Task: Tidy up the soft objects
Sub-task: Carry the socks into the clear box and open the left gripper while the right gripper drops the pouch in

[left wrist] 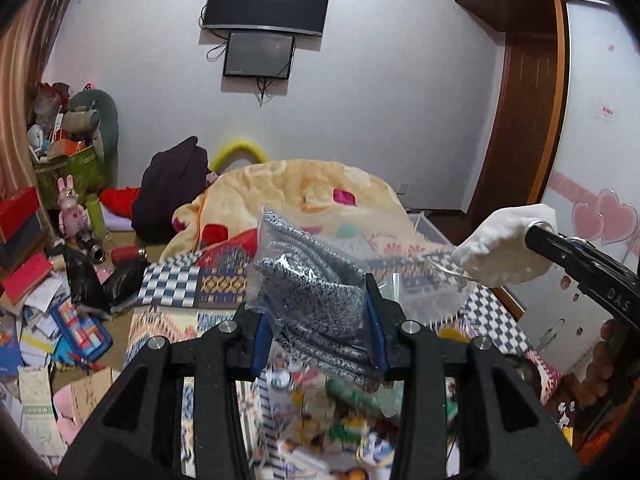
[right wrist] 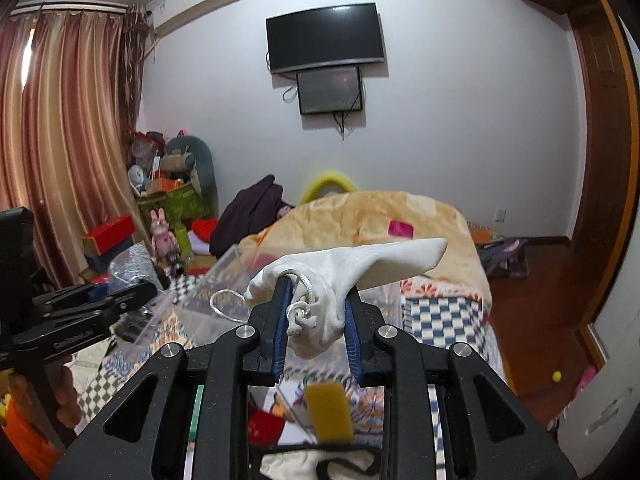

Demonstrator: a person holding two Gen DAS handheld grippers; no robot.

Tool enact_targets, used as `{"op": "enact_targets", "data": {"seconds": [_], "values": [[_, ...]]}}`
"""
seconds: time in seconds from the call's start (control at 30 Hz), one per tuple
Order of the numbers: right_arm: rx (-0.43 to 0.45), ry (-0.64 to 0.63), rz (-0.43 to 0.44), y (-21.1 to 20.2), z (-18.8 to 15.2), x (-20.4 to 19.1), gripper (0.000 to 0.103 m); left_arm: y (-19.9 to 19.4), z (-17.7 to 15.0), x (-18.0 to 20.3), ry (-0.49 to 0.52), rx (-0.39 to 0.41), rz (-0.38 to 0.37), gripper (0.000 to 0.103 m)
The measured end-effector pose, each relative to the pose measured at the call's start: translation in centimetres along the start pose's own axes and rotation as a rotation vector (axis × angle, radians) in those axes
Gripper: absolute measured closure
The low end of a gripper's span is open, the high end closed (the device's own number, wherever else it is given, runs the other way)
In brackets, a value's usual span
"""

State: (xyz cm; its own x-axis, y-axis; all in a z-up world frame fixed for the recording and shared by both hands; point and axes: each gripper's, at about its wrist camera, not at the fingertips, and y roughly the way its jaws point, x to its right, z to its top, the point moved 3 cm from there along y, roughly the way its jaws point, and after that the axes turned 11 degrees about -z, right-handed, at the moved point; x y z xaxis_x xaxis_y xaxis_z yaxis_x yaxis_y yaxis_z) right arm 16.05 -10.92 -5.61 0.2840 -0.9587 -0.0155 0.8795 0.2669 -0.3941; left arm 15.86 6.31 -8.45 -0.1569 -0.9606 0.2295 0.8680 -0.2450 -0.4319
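Observation:
My left gripper (left wrist: 318,332) is shut on a clear plastic bag of grey knit fabric (left wrist: 308,284) and holds it in the air above the bed. My right gripper (right wrist: 316,316) is shut on a white drawstring pouch (right wrist: 344,276), also held up; its cord hangs to the left. In the left wrist view the pouch (left wrist: 504,246) and the right gripper's black body show at the right. In the right wrist view the left gripper (right wrist: 120,300) shows at the left edge with the clear bag (right wrist: 132,268).
A bed with a patterned quilt (left wrist: 180,280) and a heaped yellow blanket (right wrist: 360,220) lies ahead. A clear plastic box (right wrist: 224,280) stands on the bed. Small items lie below the grippers. Books and boxes litter the floor at the left (left wrist: 40,320). A wardrobe (left wrist: 592,160) is at the right.

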Motion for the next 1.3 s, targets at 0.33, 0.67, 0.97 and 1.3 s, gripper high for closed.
{"op": "enact_targets", "data": {"seconds": [0.33, 0.67, 0.97, 1.3], "values": [[-0.006, 0.000, -0.007, 2.9, 1.2, -1.0, 0.081, 4.5, 3.2, -0.2, 0.023, -0.028, 0.002, 0.063], [-0.101, -0.064, -0.010, 6.8, 0.0, -1.9, 0.081, 11.5, 2.3, -0.7, 0.002, -0.179, 0.005, 0.063], [-0.239, -0.080, -0.025, 10.0, -2.3, -1.6, 0.080, 15.1, 0.8, -1.1, -0.006, -0.279, -0.002, 0.063], [-0.294, -0.123, -0.014, 10.1, -2.6, -2.0, 0.071, 15.4, 0.4, -0.7, 0.006, -0.316, -0.008, 0.052]]}}
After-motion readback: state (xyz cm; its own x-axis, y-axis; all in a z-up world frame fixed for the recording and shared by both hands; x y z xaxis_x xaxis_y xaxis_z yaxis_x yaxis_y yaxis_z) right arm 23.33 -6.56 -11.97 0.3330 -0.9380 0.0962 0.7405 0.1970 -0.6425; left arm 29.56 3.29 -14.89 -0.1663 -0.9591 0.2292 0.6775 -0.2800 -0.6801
